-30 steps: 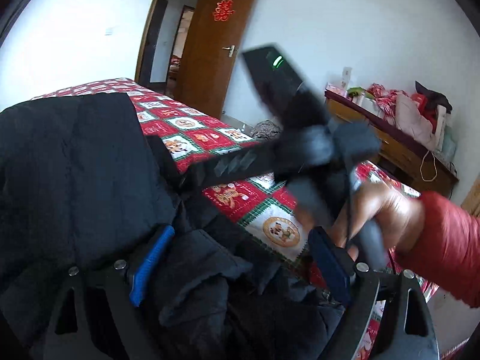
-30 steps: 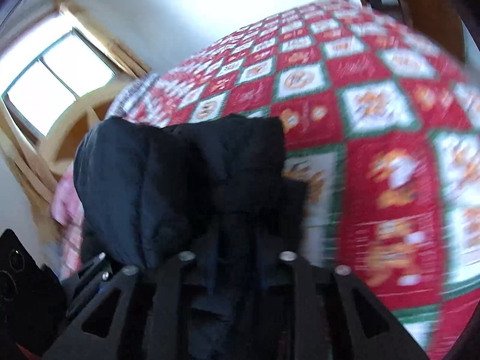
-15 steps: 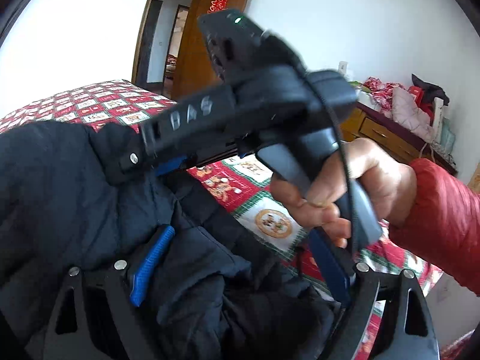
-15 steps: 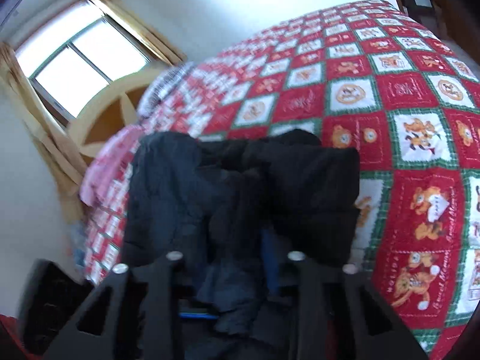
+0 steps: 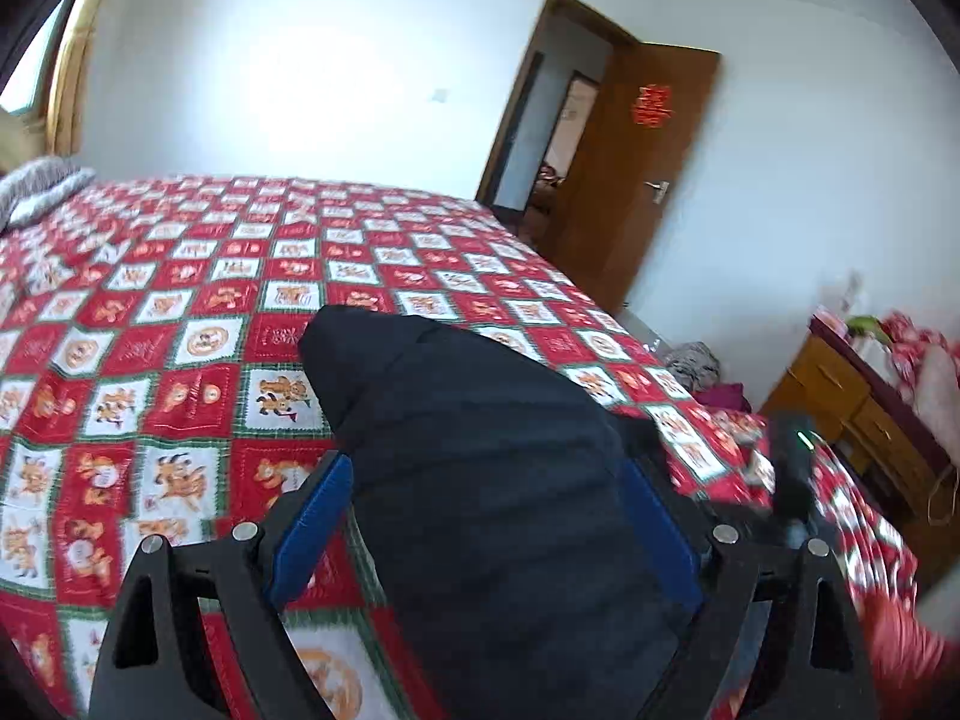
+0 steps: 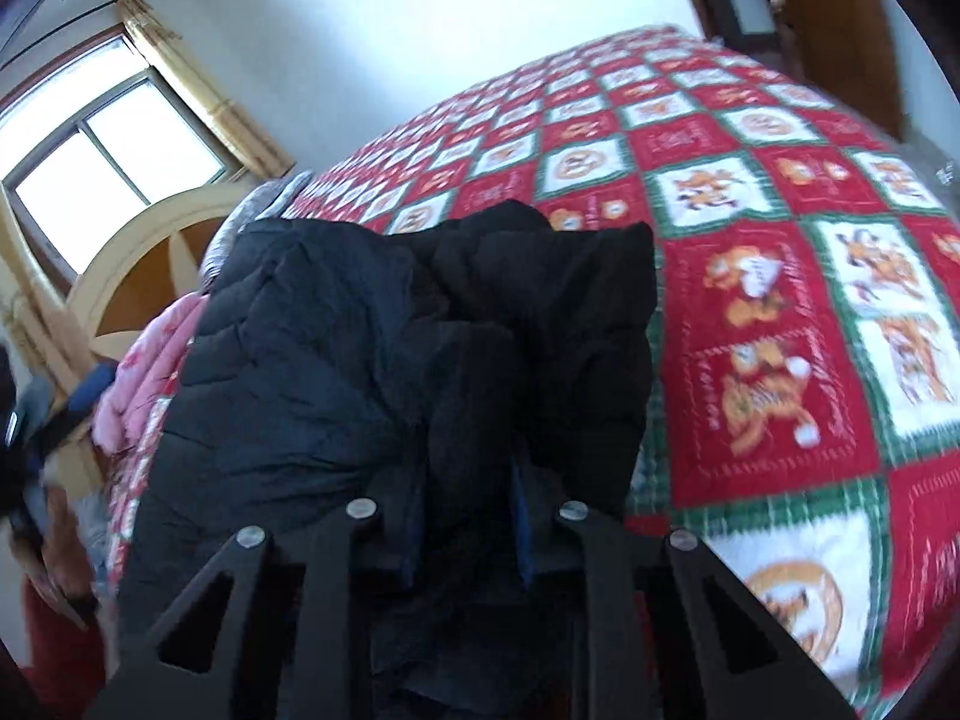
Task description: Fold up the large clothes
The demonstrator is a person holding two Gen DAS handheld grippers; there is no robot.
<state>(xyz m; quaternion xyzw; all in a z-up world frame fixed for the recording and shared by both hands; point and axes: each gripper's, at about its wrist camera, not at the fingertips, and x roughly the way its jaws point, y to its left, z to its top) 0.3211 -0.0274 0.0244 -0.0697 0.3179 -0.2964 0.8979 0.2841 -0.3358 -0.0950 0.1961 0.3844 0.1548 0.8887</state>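
A black padded jacket point(image 5: 480, 480) hangs over the bed with the red patchwork quilt point(image 5: 180, 300). In the left wrist view a thick fold of it fills the wide gap between the blue pads point(image 5: 312, 516) of my left gripper point(image 5: 486, 504), which stands open around it. In the right wrist view my right gripper point(image 6: 465, 516) is shut on a bunch of the jacket point(image 6: 390, 348), which spreads up and left in front of it. The right gripper's body point(image 5: 792, 468) shows at the right of the left wrist view.
The quilt point(image 6: 780, 240) covers the whole bed. A brown door point(image 5: 636, 180) stands open at the far right. A wooden dresser point(image 5: 852, 396) with piled things stands to the right of the bed. A pink cloth point(image 6: 144, 372) and a wooden headboard point(image 6: 138, 252) are by the window.
The right gripper has moved out from in front of the left camera, down to the right. The left gripper has swung so the jacket fold now stands between its pads over the quilt.
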